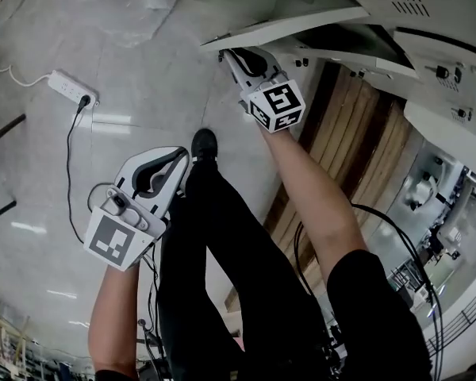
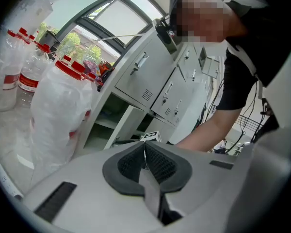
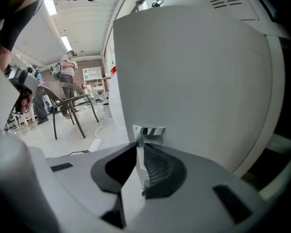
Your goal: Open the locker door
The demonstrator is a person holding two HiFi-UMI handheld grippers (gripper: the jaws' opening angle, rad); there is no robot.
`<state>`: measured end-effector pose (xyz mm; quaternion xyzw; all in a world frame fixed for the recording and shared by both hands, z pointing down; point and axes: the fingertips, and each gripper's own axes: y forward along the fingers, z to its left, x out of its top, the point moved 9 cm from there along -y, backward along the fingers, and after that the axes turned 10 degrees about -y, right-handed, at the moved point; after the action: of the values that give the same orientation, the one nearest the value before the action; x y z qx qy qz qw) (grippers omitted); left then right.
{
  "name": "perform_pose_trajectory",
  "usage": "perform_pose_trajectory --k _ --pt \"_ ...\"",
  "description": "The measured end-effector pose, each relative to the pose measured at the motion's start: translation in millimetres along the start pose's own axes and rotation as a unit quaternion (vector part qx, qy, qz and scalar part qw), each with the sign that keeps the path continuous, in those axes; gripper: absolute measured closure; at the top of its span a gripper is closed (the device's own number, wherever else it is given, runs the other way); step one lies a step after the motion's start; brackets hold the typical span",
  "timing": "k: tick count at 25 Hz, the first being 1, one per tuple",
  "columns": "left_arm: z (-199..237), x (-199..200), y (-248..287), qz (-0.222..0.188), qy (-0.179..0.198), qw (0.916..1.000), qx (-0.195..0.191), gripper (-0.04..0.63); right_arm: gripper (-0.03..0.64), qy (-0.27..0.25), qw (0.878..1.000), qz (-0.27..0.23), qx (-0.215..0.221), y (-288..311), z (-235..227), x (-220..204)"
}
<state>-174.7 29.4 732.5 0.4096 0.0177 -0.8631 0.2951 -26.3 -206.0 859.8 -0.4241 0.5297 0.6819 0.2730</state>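
Under you lies a pale, glossy floor. A white power strip and its black cable sit on it at the upper left. A band of wooden planks runs below the row of grey lockers on your right. The locker door stands swung out from that row, at the top of the head view.

Your right arm reaches forward and slightly down to the door. The right gripper has its jaws closed narrow on a thin plate at the chrome handle of the door, with the pads pressing on it.

Your left arm hangs lower and well apart from the lockers. The left gripper points nearly level, its jaws together with nothing between them.

Its own view shows bottles with red caps and red labels, some of them in a clear plastic bag. Their print is too small to read.
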Motion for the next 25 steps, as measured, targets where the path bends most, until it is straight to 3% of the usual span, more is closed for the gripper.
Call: perform_pose_trajectory --k 3,8,18,25 --pt "-8.1 -17.8 -0.9 0.025 0.005 0.9996 -0.009 0.577 0.561 -0.005 1.000 -0.004 0.002 -8.7 2.9 -6.0" --pt "-12.0 -33.3 4.7 0.028 0.008 0.9996 0.002 0.577 0.560 -0.002 1.000 -0.024 0.005 -22.2 8.0 -16.7" --pt "-49.9 -72.3 55.4 -0.005 -0.012 0.9997 0.018 0.577 0.560 -0.037 0.996 -0.041 0.066 -54.2 2.6 -39.4" --pt "-77.8 -82.7 83.6 -0.017 0.002 0.9998 0.005 0.577 0.558 -0.052 0.994 -0.041 0.087 -82.1 -0.9 -54.3"
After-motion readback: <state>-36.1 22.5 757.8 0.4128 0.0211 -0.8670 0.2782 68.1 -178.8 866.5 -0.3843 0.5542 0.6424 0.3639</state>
